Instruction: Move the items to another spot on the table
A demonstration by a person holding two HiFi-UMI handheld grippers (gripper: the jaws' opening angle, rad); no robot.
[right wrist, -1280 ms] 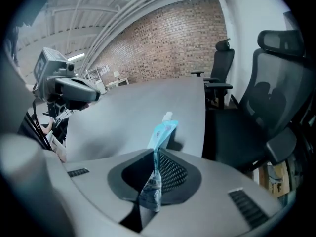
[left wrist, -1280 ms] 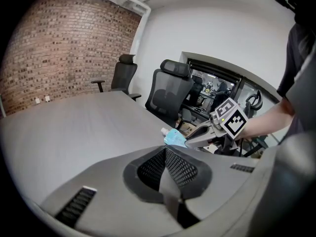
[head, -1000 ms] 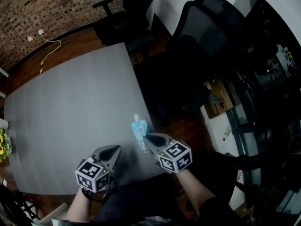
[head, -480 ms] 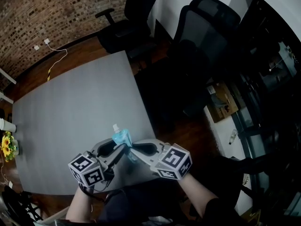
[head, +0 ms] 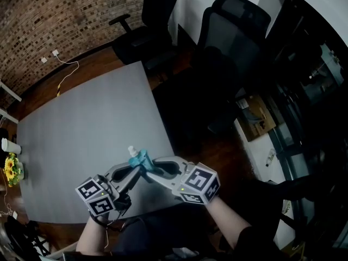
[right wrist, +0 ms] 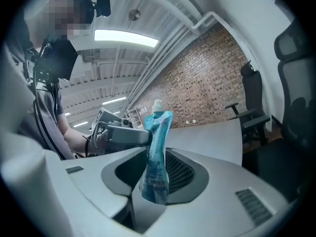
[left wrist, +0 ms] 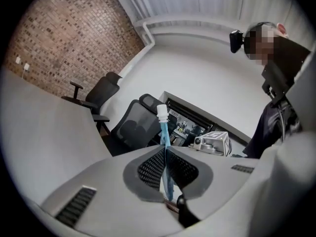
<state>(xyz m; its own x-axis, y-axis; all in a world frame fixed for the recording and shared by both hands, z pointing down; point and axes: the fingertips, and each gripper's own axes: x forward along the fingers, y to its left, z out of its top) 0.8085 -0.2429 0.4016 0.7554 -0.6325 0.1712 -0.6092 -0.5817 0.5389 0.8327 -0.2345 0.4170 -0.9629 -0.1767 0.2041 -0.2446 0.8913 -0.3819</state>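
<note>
Nearest to us, the left claw (left wrist: 164, 153) is clamped shut on the thin side edge of the blue pouch (left wrist: 163, 130), which we see edge-on with its white cap (left wrist: 161, 111) pointing up. The right claw (right wrist: 155, 158) faces it from the other side. Its jaws have just been opening and now stand narrowly parted, with the lower half of the pouch hanging between them; we judge the pads no longer press on it. The pouch is therefore up in the air between the two claws, above the near right corner of the grey counter (head: 81, 124), and nothing else lies on that part of the surface.

The risk we see is in this handover. The left claw has only a slim seam in its grip, so the soft pouch may swing or slide out once its weight is on that claw alone. If the right claw pulls back before its jaws are wide enough, a pad could catch the pouch and drag it free. Being so close to the counter's near edge, a dropped pouch could go over the side.

Farther off stand the dark office chairs (head: 144, 31) and the brick wall (head: 54, 10).
</note>
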